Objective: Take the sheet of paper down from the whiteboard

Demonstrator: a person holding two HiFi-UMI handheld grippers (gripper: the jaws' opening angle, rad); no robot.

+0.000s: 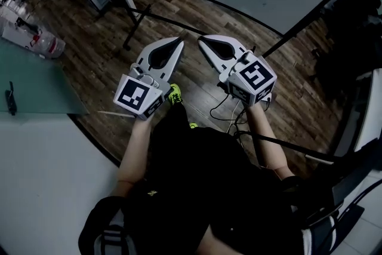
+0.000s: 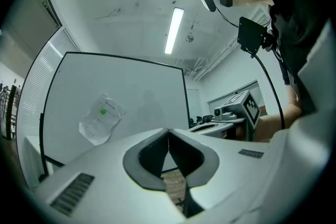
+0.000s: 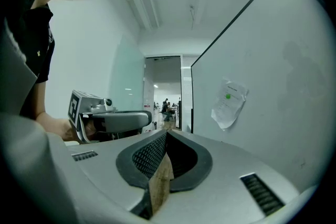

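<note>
Left gripper [image 1: 180, 40] clenched and empty, right gripper [image 1: 201, 40] clenched and empty, both level side by side, sheet of paper [image 2: 101, 118] on whiteboard [image 2: 142, 86], apparently under a green magnet [image 2: 103, 110]

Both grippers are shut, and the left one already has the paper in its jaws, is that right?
Not quite. Both are shut, but the left gripper holds nothing: the left gripper view shows its jaws closed on each other and the paper still up on the whiteboard ahead of them. The right gripper is empty too.
</note>
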